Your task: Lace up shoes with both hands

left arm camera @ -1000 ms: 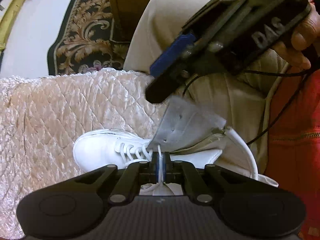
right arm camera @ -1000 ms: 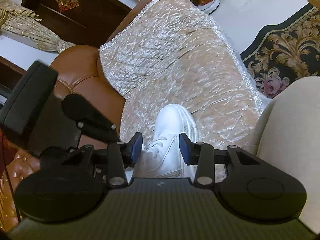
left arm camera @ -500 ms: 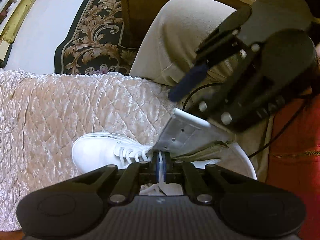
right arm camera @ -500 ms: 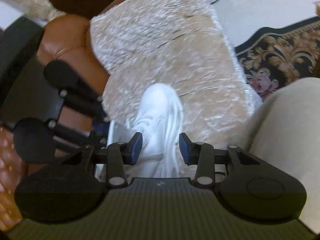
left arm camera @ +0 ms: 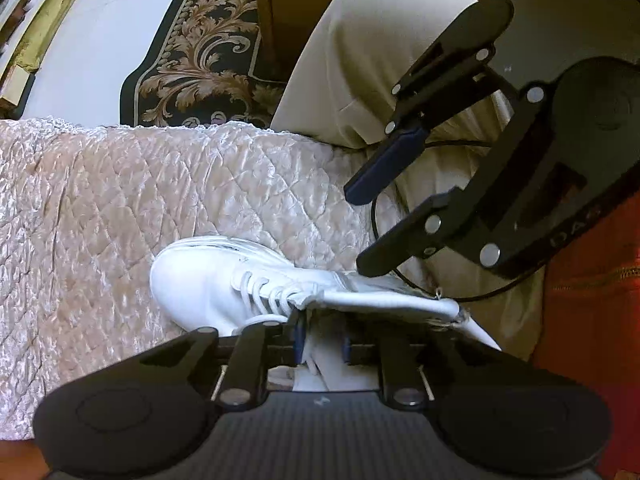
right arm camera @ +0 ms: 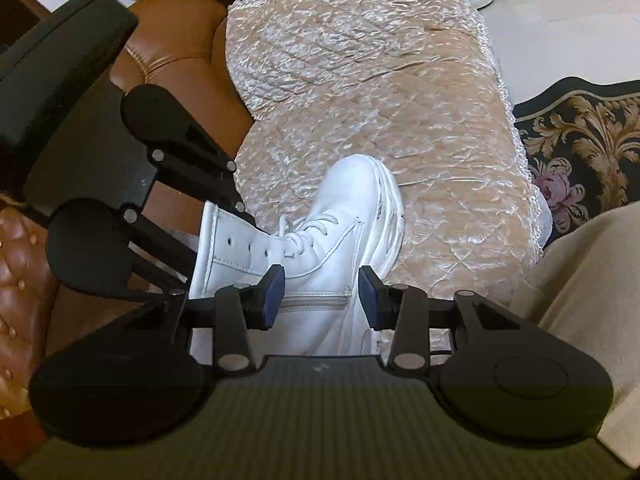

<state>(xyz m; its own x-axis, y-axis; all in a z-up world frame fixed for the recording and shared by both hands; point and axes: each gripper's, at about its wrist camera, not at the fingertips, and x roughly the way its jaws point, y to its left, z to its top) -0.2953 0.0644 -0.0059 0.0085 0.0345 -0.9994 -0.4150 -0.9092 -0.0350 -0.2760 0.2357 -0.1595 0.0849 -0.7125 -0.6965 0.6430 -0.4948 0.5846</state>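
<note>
A white high-top shoe (left arm camera: pixel 208 276) (right arm camera: pixel 352 200) lies on a quilted cover, toe away from the person. Its laces (left arm camera: pixel 272 292) (right arm camera: pixel 304 232) cross over the lower eyelets; the upper flap (right arm camera: pixel 240 248) shows bare eyelets. My left gripper (left arm camera: pixel 320 338) points straight down over the tongue and its jaws are opening. A loose lace strand (left arm camera: pixel 311 364) hangs between the pads without being pressed. My right gripper (right arm camera: pixel 322 300) (left arm camera: pixel 360 228) stands open above the shoe's zippered side with nothing gripped. The left gripper's fingers (right arm camera: pixel 188 160) reach behind the flap.
The quilted cover (left arm camera: pixel 120 208) (right arm camera: pixel 360 80) drapes a brown leather sofa (right arm camera: pixel 180 40). A patterned rug (left arm camera: pixel 200 48) (right arm camera: pixel 580 140) lies on the floor beyond. The person's beige trouser leg (left arm camera: pixel 360 60) and a thin black cable (left arm camera: pixel 400 276) are close to the shoe's heel end.
The left jaws, shut on the lace before, have parted. The shoe's raised flap has sunk flatter. The right gripper has rolled and shifted across the shoe.
</note>
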